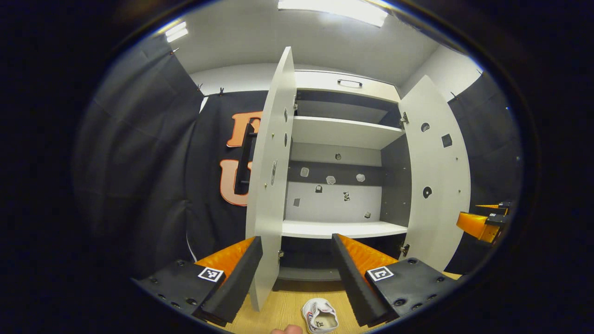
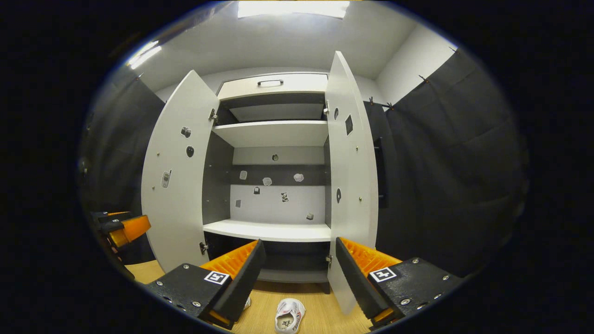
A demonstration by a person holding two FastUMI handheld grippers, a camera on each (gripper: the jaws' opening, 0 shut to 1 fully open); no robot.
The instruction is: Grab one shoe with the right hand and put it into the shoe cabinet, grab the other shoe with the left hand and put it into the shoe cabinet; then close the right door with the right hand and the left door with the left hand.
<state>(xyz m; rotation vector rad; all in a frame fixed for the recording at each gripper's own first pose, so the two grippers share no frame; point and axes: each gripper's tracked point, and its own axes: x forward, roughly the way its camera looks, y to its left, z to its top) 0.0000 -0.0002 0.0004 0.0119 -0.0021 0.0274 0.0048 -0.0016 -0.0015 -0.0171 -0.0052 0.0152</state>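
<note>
You see a white shoe cabinet (image 2: 274, 134) with small dark stickers, a white shoe (image 2: 289, 315), and a light wood-grain floor (image 2: 320, 311).

Honestly, there's nothing here you can actually read. The closest thing is the small square black-and-white coded tags (image 1: 210, 273), one on each side of the left gripper (image 1: 296, 237), and the same pair (image 2: 383, 274) on the right gripper (image 2: 299, 240). They're just block patterns, no letters or digits.

Straight ahead of the fingertips, the tall white wooden shoe cabinet (image 1: 343, 132) has little stickers (image 1: 330, 179) on its back panel and inside both open doors, all too small to make out. Below, between the fingers, the white fabric shoe (image 1: 320, 315) has dark print inside, also unreadable.
</note>
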